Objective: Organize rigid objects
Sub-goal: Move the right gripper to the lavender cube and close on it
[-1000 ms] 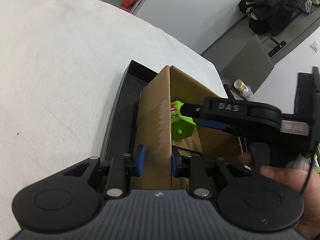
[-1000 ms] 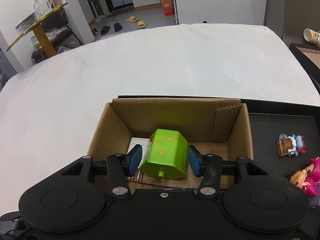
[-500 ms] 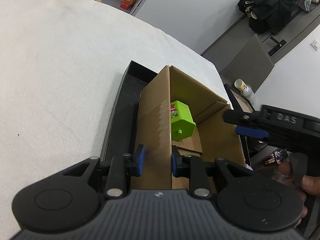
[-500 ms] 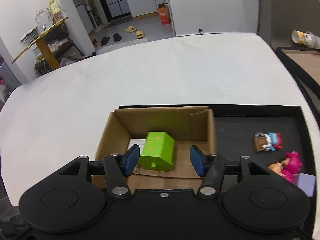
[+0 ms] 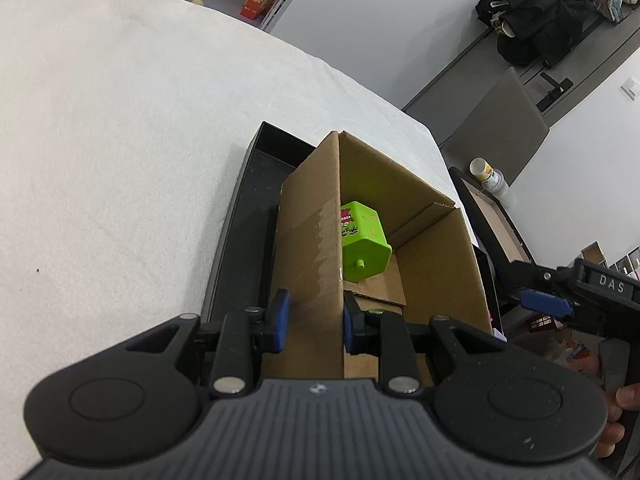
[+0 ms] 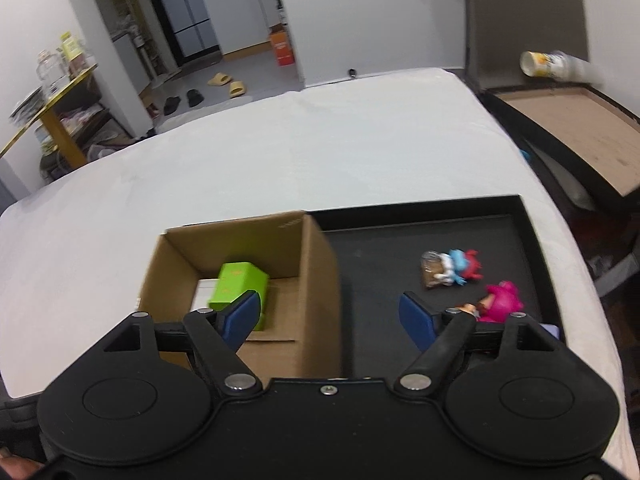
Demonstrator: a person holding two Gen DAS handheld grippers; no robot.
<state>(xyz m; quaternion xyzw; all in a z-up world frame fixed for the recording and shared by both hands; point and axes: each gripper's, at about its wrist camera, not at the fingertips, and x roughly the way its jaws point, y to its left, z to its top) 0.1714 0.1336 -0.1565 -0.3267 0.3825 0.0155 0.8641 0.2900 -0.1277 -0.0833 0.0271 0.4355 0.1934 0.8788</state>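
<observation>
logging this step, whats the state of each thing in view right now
cardboard box: open-topped, upright in the tray
green toy: lying on its side inside the box
left hand-held gripper: shut on the box wall
right hand-held gripper: opening, nothing between its pads
blue and red figure: lying on the black tray
pink figure: lying on the tray
</observation>
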